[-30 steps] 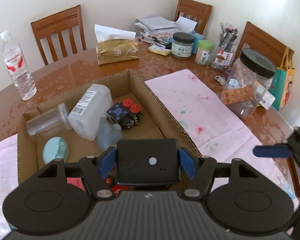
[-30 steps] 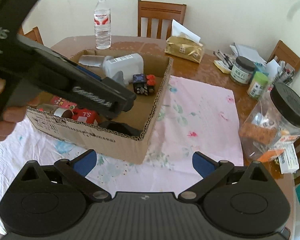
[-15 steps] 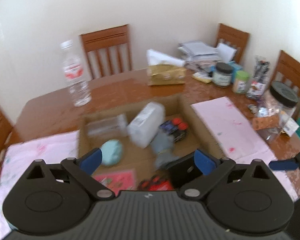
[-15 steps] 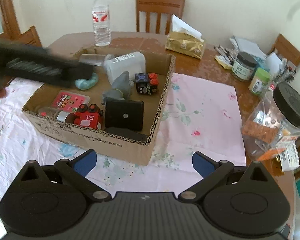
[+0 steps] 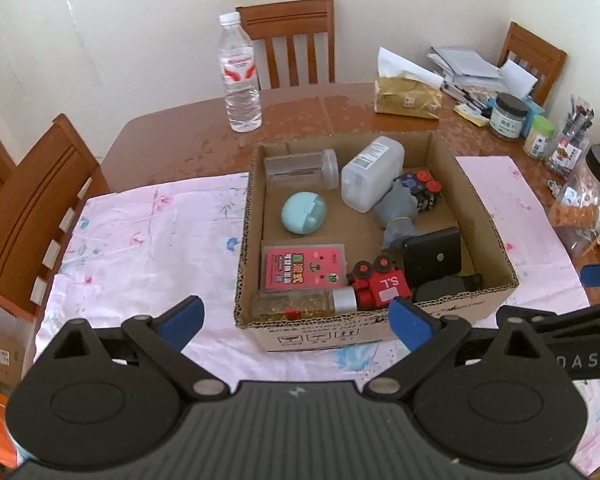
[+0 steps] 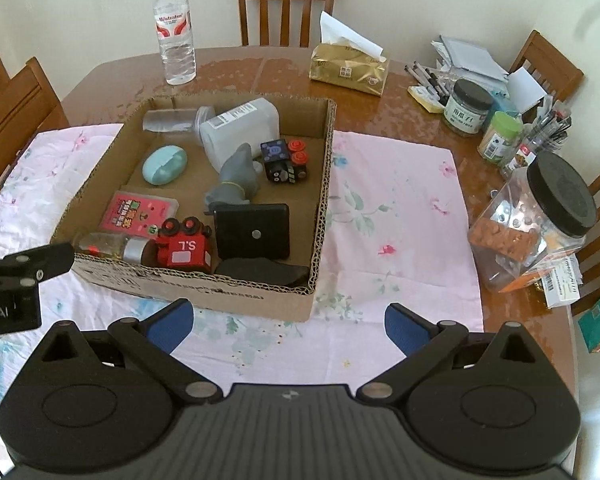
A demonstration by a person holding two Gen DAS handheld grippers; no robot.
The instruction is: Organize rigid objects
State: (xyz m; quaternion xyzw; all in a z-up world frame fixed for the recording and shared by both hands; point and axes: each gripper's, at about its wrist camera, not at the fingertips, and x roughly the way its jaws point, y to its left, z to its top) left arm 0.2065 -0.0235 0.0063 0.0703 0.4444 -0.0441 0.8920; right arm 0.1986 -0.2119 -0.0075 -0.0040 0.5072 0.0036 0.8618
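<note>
Holding my left gripper (image 5: 298, 318) spread and empty, just short of the cardboard box (image 5: 496, 236). Contents, left to right: teal case (image 5: 303, 213), pink card box (image 5: 303, 266), red toy train (image 5: 380, 282), black square device (image 5: 434, 256). My right gripper (image 6: 287, 326), likewise spread and empty, faces the box's near wall.

Your cardboard box (image 5: 496, 236) sits on the cloth (image 5: 148, 240), water bottle (image 5: 239, 76) behind it, big jar (image 6: 540, 220) off right.
</note>
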